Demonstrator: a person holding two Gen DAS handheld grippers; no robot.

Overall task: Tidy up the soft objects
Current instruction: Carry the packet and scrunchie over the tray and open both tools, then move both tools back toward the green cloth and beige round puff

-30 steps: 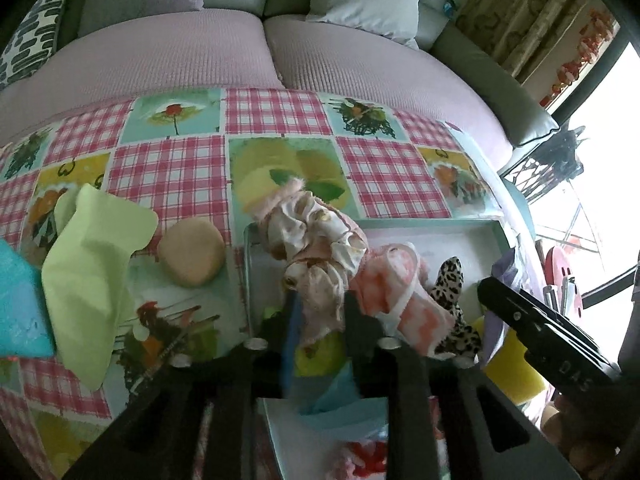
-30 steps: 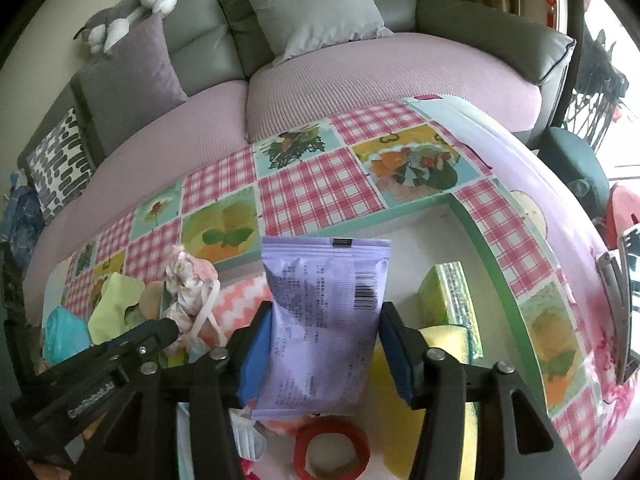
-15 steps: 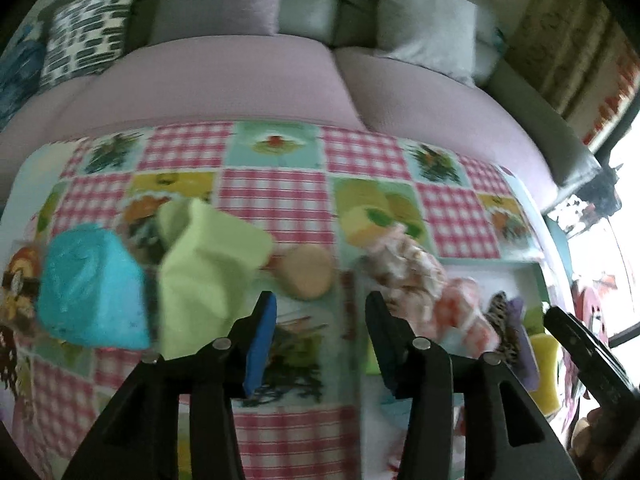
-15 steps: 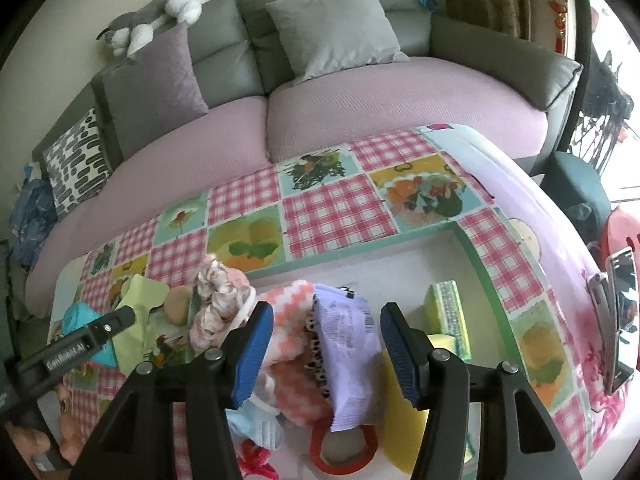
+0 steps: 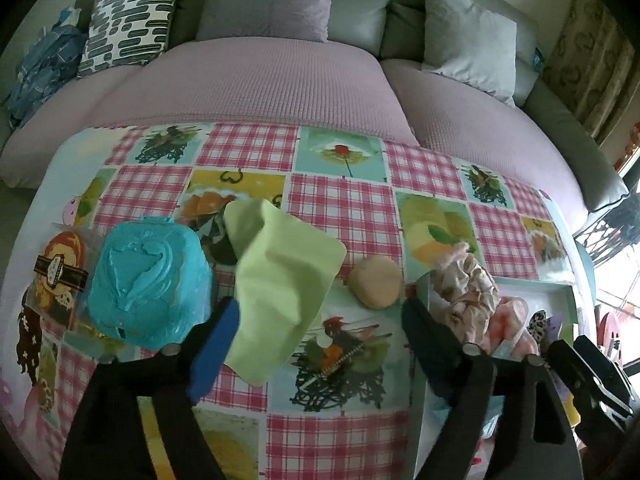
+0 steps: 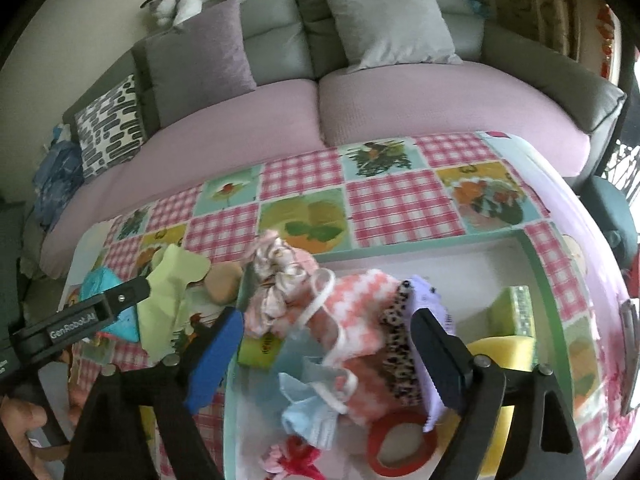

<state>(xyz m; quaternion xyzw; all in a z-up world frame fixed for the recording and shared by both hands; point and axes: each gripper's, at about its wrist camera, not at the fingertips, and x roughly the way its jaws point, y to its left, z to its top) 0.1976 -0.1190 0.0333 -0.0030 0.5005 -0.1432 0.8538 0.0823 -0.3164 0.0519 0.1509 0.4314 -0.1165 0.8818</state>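
Note:
My left gripper [image 5: 320,336] is open and empty above the table, just in front of a light green cloth [image 5: 280,276]. A crumpled blue item [image 5: 148,284] lies to its left and a round tan puff [image 5: 376,284] to its right. My right gripper [image 6: 326,354] is open and empty above the green-rimmed tray [image 6: 544,280]. The tray holds a floral scrunchie [image 6: 276,280], a pink-and-white knit piece [image 6: 356,312], a leopard-print piece [image 6: 400,344], a purple packet [image 6: 428,304], a light blue cloth [image 6: 308,404] and a yellow sponge [image 6: 512,312].
A red ring [image 6: 400,448] lies at the tray's near edge. The checked picture tablecloth [image 5: 340,200] covers the table. A pink-covered sofa [image 5: 260,80] with cushions stands right behind it. The left gripper [image 6: 80,320] shows at the left in the right wrist view.
My right gripper opened and let go of the purple packet, which now lies in the tray. My left gripper moved left from the tray to the green cloth, wider open.

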